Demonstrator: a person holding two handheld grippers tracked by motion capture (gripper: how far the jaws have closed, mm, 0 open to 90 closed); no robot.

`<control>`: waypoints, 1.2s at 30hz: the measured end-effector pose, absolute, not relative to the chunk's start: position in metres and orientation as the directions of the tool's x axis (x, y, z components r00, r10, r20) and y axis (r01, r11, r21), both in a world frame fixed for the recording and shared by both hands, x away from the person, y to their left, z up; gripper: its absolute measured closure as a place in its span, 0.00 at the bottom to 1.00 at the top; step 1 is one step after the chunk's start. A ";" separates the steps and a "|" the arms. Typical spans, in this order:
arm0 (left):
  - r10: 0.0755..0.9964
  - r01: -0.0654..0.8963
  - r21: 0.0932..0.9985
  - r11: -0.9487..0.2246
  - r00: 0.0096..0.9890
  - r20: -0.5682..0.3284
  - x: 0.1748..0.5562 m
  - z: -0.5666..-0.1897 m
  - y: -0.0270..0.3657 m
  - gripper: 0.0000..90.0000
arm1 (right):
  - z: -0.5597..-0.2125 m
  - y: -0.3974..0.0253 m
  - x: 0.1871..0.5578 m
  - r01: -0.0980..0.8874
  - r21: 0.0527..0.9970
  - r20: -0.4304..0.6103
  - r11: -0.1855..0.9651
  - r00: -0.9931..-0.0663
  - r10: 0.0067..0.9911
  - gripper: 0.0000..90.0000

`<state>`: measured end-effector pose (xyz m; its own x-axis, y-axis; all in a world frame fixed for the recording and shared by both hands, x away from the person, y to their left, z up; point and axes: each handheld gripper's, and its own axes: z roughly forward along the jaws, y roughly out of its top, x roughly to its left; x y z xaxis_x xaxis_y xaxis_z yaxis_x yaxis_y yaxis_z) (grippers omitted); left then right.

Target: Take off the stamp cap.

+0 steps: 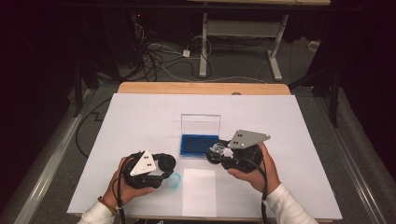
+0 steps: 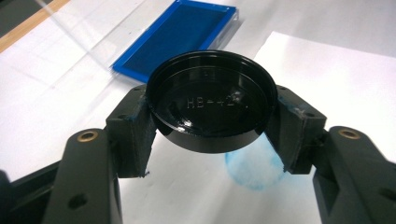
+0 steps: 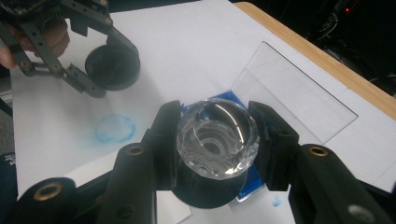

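My left gripper (image 2: 212, 116) is shut on a round black cap (image 2: 210, 88), held by its rim with the hollow side towards the camera. In the high view the left gripper (image 1: 164, 167) hovers at the front left of centre, just above a round blue stamp print (image 1: 173, 181) on the paper. My right gripper (image 3: 217, 116) is shut on a stamp with a clear faceted knob (image 3: 218, 137) and a black base (image 3: 205, 191). It hangs over the near right corner of the open blue ink pad (image 1: 199, 144). The right gripper (image 1: 215, 154) points left, towards the cap (image 1: 166, 162).
The ink pad's clear lid (image 1: 200, 124) stands upright behind it. A smaller white sheet (image 1: 198, 192) lies at the front centre on the large white paper (image 1: 140, 121) that covers the table. The wooden edge (image 1: 201, 88) runs along the far side. Beyond it are cables and a desk frame.
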<state>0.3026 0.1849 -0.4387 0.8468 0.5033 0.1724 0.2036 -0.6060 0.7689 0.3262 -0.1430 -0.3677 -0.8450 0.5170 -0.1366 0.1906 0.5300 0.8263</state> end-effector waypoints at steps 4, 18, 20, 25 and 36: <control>0.519 0.216 0.772 -0.597 0.838 0.167 0.299 -0.441 0.195 0.41 | -0.369 -0.145 0.328 0.201 0.823 -0.134 0.531 -0.840 0.526 0.63; 0.578 0.279 0.758 -0.590 0.801 0.155 0.285 -0.458 0.229 0.41 | -0.371 -0.142 0.336 0.217 0.809 -0.128 0.546 -0.842 0.524 0.63; 0.581 0.286 0.751 -0.595 0.799 0.156 0.284 -0.460 0.232 0.41 | -0.371 -0.141 0.338 0.217 0.808 -0.129 0.548 -0.842 0.524 0.63; 0.579 0.286 0.746 -0.602 0.799 0.161 0.282 -0.459 0.238 0.41 | -0.372 -0.140 0.342 0.222 0.801 -0.135 0.555 -0.837 0.530 0.63; 0.590 0.291 0.753 -0.590 0.792 0.156 0.282 -0.454 0.240 0.41 | -0.362 -0.140 0.360 0.221 0.786 -0.171 0.577 -0.820 0.546 0.63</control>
